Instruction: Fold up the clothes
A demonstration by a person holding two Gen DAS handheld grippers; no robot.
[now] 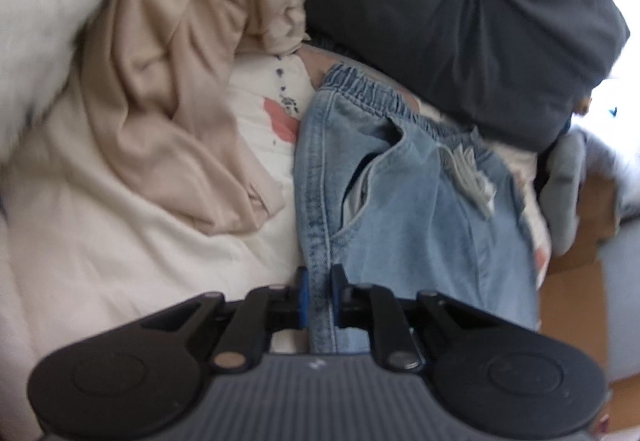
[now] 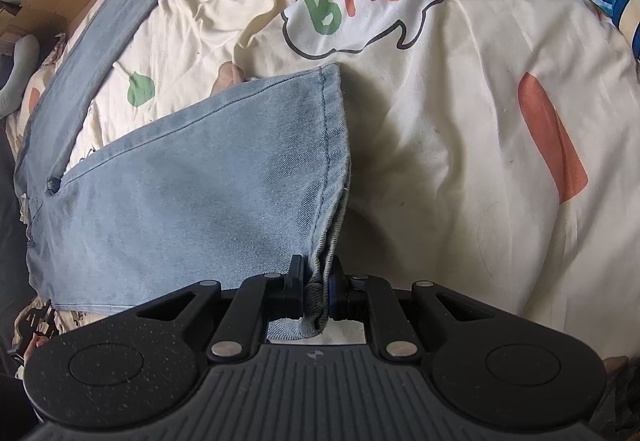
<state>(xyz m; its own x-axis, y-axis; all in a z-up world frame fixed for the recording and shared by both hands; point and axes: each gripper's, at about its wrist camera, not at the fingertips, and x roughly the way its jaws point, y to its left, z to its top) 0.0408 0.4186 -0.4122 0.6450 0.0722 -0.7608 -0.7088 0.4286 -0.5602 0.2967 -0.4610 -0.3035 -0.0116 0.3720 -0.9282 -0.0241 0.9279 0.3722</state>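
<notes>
The pale-blue denim jeans (image 1: 400, 201) lie on the cream printed bedsheet (image 2: 460, 161). The left gripper (image 1: 319, 297) is clamped on their side seam at 6 o'clock, waistband toward 12. The right gripper (image 2: 318, 289) pinches the bunched leg hem, probably so both ends can be carried over into a fold.

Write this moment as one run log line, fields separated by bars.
step: fold jeans | left gripper: shut on side seam near waistband | right gripper: shut on leg hem | surface: printed quilt
</notes>
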